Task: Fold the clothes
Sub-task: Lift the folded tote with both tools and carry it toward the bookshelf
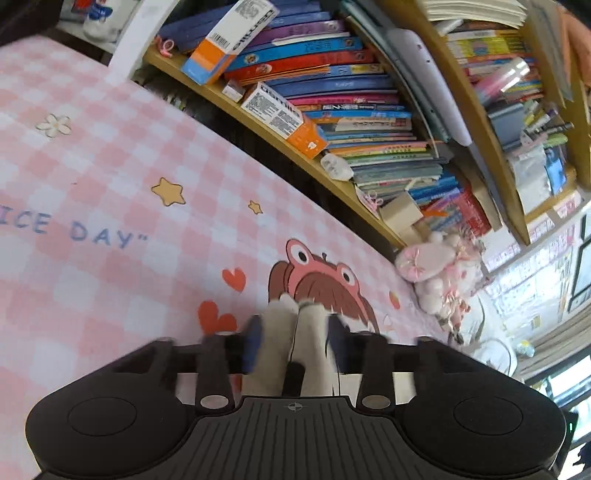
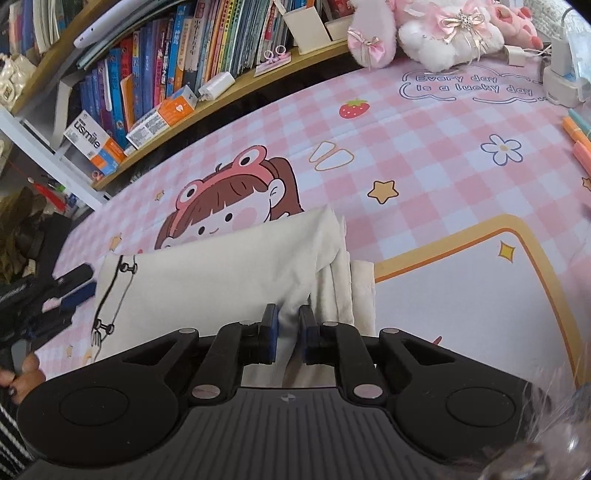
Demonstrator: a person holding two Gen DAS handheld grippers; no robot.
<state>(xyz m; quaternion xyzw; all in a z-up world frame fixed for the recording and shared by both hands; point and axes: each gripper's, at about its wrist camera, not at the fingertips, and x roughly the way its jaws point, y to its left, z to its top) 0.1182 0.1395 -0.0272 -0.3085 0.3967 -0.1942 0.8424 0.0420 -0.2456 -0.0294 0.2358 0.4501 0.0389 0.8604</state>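
Note:
A cream garment (image 2: 221, 280) with a black line drawing on its left part lies partly folded on the pink checked tablecloth (image 2: 424, 155). My right gripper (image 2: 290, 317) is shut on a bunched fold at the garment's near edge, and cloth fills the gap between its blue pads (image 2: 271, 330). In the left wrist view, my left gripper (image 1: 295, 325) is shut on a wad of the same cream garment (image 1: 295, 334), blurred by motion. From the right wrist view, that left gripper (image 2: 79, 286) is at the garment's left edge, with a person's hand (image 2: 22, 373) behind it.
A wooden bookshelf (image 2: 236, 79) packed with books runs along the table's far edge, with toothbrush boxes (image 1: 229, 40) on it. Pink and white plush toys (image 2: 436, 33) sit at the far corner. White chargers (image 2: 561, 81) and pens (image 2: 580, 136) lie on the right.

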